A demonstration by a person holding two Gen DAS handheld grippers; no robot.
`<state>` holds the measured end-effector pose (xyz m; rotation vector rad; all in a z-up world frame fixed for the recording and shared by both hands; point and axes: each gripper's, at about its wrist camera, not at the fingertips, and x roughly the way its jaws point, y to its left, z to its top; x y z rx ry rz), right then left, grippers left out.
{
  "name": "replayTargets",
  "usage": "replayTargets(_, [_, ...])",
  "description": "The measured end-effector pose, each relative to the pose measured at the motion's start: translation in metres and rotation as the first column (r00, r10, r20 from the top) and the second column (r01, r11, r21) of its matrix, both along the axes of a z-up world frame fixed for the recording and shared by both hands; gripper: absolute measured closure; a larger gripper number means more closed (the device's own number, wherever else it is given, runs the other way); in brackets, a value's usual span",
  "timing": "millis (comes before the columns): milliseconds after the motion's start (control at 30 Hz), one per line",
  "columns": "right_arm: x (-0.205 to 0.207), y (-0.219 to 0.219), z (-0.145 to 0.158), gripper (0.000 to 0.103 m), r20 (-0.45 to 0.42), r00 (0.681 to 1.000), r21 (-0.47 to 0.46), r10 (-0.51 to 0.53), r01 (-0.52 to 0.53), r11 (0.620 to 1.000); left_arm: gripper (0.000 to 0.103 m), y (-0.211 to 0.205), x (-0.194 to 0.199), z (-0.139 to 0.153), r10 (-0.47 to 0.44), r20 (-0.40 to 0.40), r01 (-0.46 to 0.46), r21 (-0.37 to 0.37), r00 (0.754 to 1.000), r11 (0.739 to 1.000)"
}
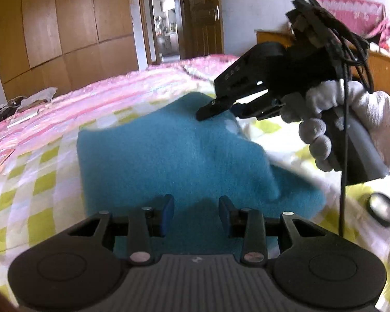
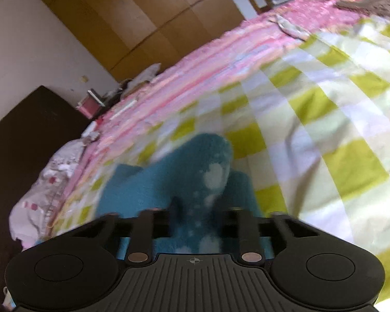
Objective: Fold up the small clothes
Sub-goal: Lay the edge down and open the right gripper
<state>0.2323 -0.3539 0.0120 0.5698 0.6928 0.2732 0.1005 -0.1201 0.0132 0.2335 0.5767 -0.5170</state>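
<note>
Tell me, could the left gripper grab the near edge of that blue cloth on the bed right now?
Probably yes. The left gripper has its jaws apart right above the blue cloth with nothing between. The right gripper pinches the cloth's far corner, well clear.

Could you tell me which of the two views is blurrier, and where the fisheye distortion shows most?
Right wrist view: blurrier, the teal garment and checked bedspread smeared. Left wrist view: sharper, slight smear at the right gripper; wardrobe lines bow.
</note>
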Motion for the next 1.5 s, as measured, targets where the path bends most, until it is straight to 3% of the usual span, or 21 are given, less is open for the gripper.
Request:
replayTargets(67, [-0.001, -0.007, 0.017, 0.088, 0.054, 0.999, 0.026, 0.002, -0.003, 1.000, 0.061, 0.000, -0.004, 0.011, -0.011, 0.029, 0.013, -0.046, 1.000, 0.999])
replayTargets(167, [0.010, 0.002, 0.029, 0.088, 0.102, 0.995, -0.048, -0.011, 0.016, 0.999, 0.060, -0.008, -0.004, 0.016, -0.025, 0.051, 0.029, -0.086, 0.998, 0.996])
replayTargets(267, [0.042, 0.017, 0.001, 0.088, -0.007, 1.000, -0.170, -0.013, 0.012, 0.985, 0.060, -0.024, 0.005, -0.001, -0.034, 0.008, 0.035, -0.065, 0.999, 0.997])
replayTargets(333, [0.044, 0.014, -0.014, 0.086, -0.027, 0.999, -0.176, -0.021, 0.016, 0.984, 0.060, -0.028, 0.010, -0.011, -0.035, -0.034, 0.032, -0.067, 0.999, 0.997])
replayTargets(433, [0.030, 0.000, -0.018, 0.084, -0.024, 0.999, -0.109, -0.035, 0.032, 0.993, 0.060, -0.026, 0.011, -0.015, -0.040, -0.049, 0.037, -0.069, 0.998, 0.997])
replayTargets(467, [0.027, -0.002, -0.018, 0.080, -0.027, 0.999, -0.110, -0.038, 0.035, 0.993, 0.060, -0.024, 0.011, -0.014, -0.041, -0.053, 0.037, -0.072, 0.998, 0.997])
replayTargets(667, [-0.025, -0.013, 0.007, 0.075, 0.062, 0.997, -0.097, -0.055, 0.061, 0.993, 0.060, -0.007, 0.003, 0.000, -0.019, -0.032, 0.016, -0.090, 0.999, 0.996])
replayTargets(800, [-0.066, -0.002, 0.010, 0.075, 0.079, 0.997, -0.179, -0.015, 0.028, 0.983, 0.060, 0.007, -0.003, 0.001, 0.019, -0.026, -0.021, -0.087, 0.999, 0.996])
replayTargets(900, [-0.084, 0.008, 0.000, 0.075, 0.051, 0.999, -0.243, 0.006, 0.007, 0.970, 0.060, 0.014, 0.000, -0.004, 0.060, -0.069, -0.066, -0.091, 0.996, 0.994])
replayTargets(1067, [-0.096, 0.016, -0.016, 0.075, 0.000, 0.999, -0.359, -0.049, 0.046, 0.932, 0.060, 0.015, -0.001, -0.010, 0.095, -0.086, -0.101, -0.057, 0.992, 0.993])
replayTargets(1233, [-0.119, 0.016, -0.007, 0.075, 0.025, 0.997, -0.327, -0.078, 0.082, 0.942, 0.059, 0.011, -0.007, -0.004, 0.135, -0.103, -0.141, -0.057, 0.986, 0.988])
replayTargets(1500, [-0.140, 0.028, -0.015, 0.075, 0.004, 0.995, -0.401, -0.096, 0.089, 0.912, 0.056, 0.010, -0.018, -0.005, 0.203, -0.116, -0.208, -0.038, 0.972, 0.977])
